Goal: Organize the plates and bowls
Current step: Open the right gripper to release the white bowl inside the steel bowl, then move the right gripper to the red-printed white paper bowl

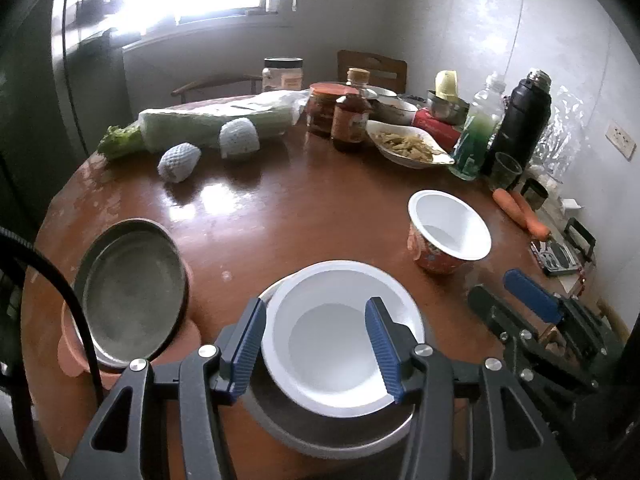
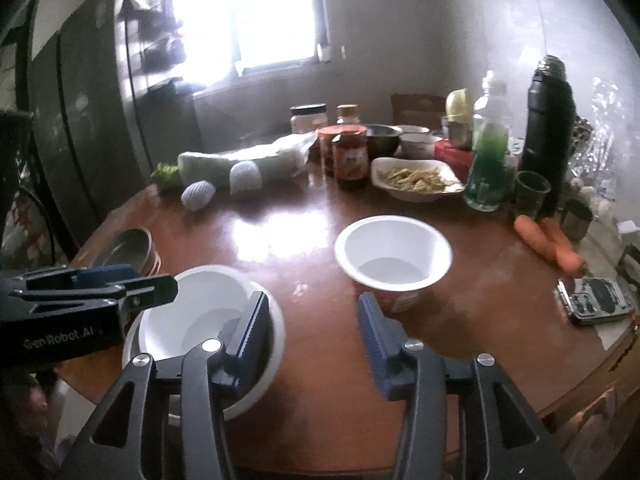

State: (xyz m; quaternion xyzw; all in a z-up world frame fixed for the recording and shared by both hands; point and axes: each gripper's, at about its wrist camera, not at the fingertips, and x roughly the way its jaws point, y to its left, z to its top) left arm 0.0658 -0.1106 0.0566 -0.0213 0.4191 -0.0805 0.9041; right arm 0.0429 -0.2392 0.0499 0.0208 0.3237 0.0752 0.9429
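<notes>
White bowl (image 1: 340,336) upright, nested in grey plate (image 1: 332,432). Printed paper bowl (image 1: 448,228) upright, apart. Metal dish (image 1: 132,292) tilted.

Two white bowls: one (image 1: 340,336) on a grey plate (image 1: 332,436), one (image 1: 450,226) with a red printed outside. One metal pan (image 1: 132,288). Two claws: left (image 1: 316,344), right (image 2: 312,340). Two carrots (image 1: 520,210). Two net-wrapped fruits (image 1: 179,162) (image 1: 239,138). One cabbage (image 1: 216,120). One dish of food (image 1: 408,144). Three jars: (image 1: 282,74), (image 1: 322,108), (image 1: 351,114). One green bottle (image 1: 478,136). One black flask (image 1: 520,120). One glass (image 1: 505,170). All on one counter (image 1: 288,208).
</notes>
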